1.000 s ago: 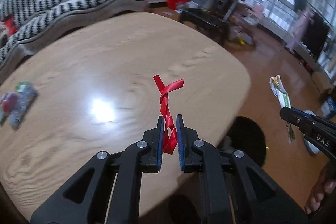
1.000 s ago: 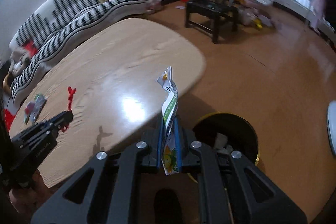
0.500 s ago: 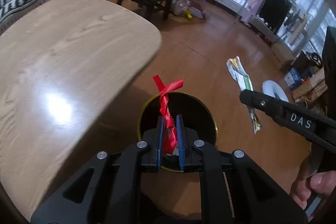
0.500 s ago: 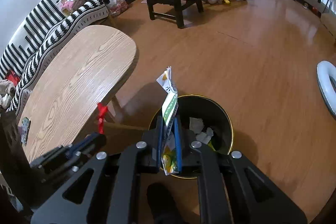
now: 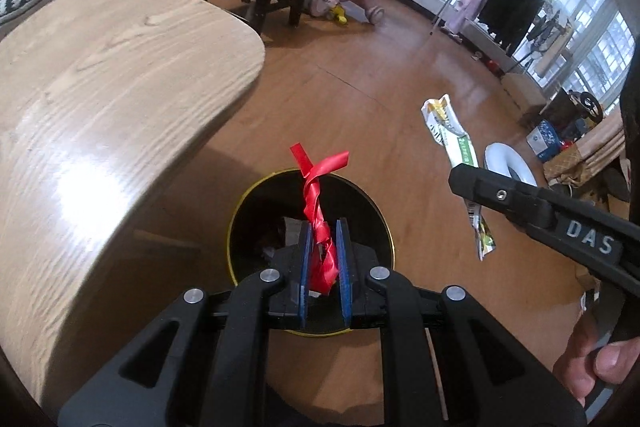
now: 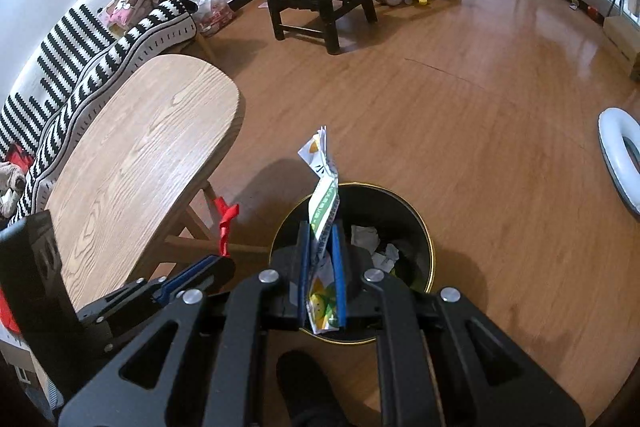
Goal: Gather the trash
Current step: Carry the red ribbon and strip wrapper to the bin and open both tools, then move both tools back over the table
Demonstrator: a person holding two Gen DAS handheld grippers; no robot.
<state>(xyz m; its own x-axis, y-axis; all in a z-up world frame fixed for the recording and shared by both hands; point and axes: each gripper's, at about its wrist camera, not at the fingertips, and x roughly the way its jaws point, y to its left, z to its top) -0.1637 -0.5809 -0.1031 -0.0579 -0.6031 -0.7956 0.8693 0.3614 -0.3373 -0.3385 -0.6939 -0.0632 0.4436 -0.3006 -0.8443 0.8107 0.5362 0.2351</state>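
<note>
While clamped, left gripper [image 5: 323, 227] pinches red ribbon [image 5: 318, 211], right gripper [image 6: 320, 233] wrapper [image 6: 322, 207].

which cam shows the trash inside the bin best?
Right wrist. It looks down into the black bin, and crumpled white paper scraps show clearly beside the held wrapper. In the left wrist view the left gripper and red ribbon cover most of the opening; only a few pale scraps show in the dark.
</note>
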